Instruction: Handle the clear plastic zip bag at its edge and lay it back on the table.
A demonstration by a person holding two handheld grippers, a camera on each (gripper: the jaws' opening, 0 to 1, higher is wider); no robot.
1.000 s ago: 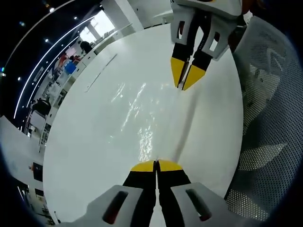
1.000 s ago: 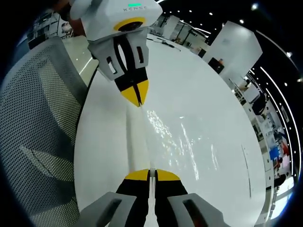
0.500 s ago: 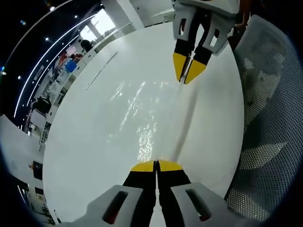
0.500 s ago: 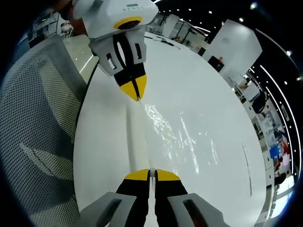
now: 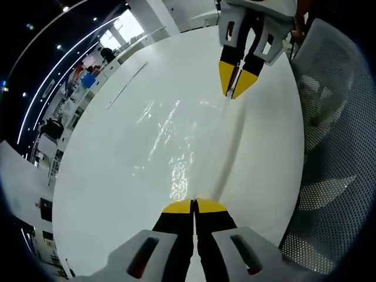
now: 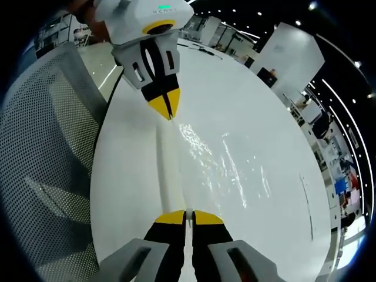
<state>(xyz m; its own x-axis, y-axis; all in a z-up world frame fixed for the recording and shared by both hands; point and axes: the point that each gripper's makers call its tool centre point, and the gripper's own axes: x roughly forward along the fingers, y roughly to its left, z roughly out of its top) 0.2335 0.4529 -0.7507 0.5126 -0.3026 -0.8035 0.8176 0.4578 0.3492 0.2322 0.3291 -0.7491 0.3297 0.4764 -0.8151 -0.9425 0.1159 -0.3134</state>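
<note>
Above the glossy white table (image 5: 106, 176), both yellow-tipped grippers (image 5: 193, 205) (image 6: 185, 216) pinch the clear plastic zip bag's (image 5: 176, 147) edge, stretched between them.

1. In the left gripper view, the right gripper (image 5: 234, 94) now sits higher in the picture and farther from the left gripper (image 5: 193, 204) than a second ago: the two grippers are wider apart.
2. In the right gripper view, the left gripper (image 6: 168, 116) likewise sits higher and farther from the right gripper (image 6: 185, 214).
3. The clear plastic zip bag (image 5: 176, 141), pinched at its edge by both, now spans a longer stretch between them and looks pulled straighter along that edge.
4. The bag's glinting wrinkles (image 6: 226, 167) now run in longer, thinner streaks over the white table (image 6: 270, 135).
</note>
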